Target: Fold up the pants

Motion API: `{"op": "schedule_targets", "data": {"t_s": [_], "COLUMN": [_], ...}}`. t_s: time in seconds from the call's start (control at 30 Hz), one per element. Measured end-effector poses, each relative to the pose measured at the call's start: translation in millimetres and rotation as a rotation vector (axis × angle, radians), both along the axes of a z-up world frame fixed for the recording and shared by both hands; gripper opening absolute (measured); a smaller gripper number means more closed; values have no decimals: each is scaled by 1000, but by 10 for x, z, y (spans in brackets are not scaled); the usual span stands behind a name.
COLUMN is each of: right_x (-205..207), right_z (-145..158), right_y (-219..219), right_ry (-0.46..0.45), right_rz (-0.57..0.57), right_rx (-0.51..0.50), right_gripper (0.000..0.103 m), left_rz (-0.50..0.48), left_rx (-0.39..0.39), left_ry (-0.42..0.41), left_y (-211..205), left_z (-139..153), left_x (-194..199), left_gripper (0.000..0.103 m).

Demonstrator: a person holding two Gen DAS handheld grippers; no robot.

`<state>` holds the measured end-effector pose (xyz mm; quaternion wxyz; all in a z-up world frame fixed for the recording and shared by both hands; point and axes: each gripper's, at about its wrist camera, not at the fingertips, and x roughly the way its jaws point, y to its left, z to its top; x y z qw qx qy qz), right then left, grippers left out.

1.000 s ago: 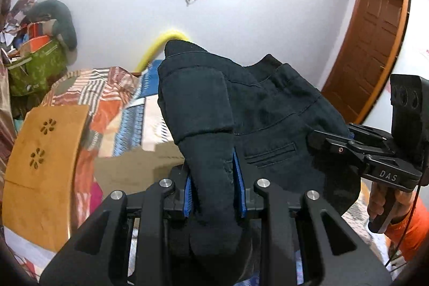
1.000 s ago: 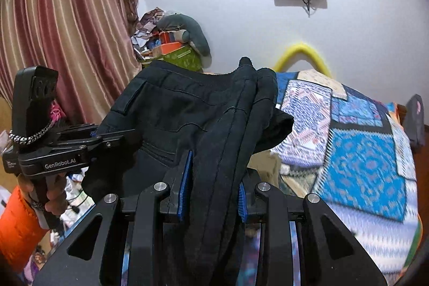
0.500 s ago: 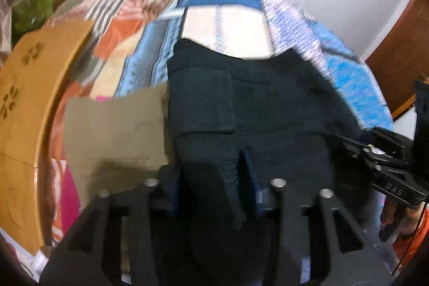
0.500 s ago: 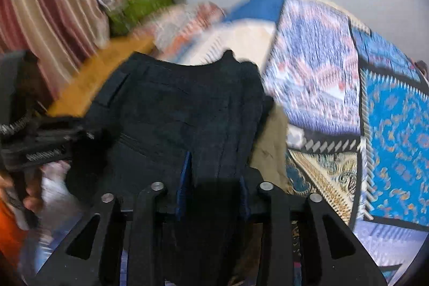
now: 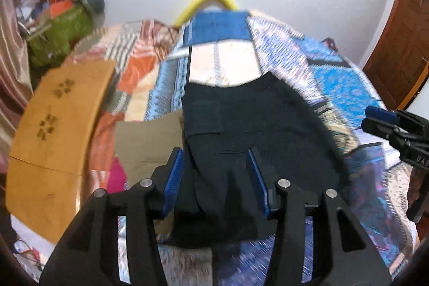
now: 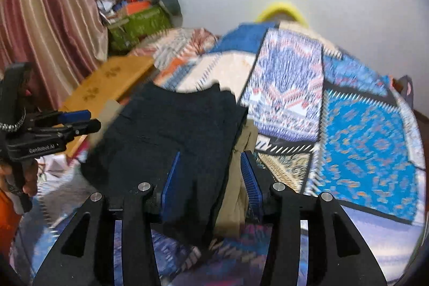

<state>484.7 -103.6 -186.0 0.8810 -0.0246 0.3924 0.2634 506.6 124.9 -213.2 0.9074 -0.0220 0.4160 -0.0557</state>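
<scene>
Fingers of both the left gripper [image 5: 215,178] and the right gripper [image 6: 210,178] now stand apart, having let go of the dark pants [image 5: 254,130], which have dropped from mid-air onto the bed [image 6: 370,141] over a khaki garment [image 5: 150,141]. That fold looks set down. Readable writing: "GenRobot.AI" and "DAS" on the gripper bodies.

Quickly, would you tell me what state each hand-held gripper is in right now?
Left hand-held gripper: open, holding nothing, above the folded dark navy fabric pants.
Right hand-held gripper: open, holding nothing.
</scene>
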Motion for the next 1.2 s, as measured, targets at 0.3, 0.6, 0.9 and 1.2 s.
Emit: {"op": "schedule_targets", "data": {"t_s": [0.3, 0.6, 0.9, 1.2], "right_x": [-982, -2251, -3193, -3404], "right_z": [1226, 1854, 2076, 1938], "right_y": [-129, -325, -394, -366], "right_ry": [-200, -397, -546, -552], "right_rz": [29, 35, 27, -20], "right_rx": [136, 271, 319, 341], "right_gripper": [43, 42, 43, 76], "left_rz": [-25, -10, -1, 14], "left_rx": [-19, 8, 5, 4], "left_ry": [-251, -490, -650, -677], "left_y": [-371, -686, -834, -893], "left_z": [1361, 2150, 2300, 2179], "left_x": [-1247, -2688, -3786, -4197], "left_gripper": [48, 48, 50, 89]}}
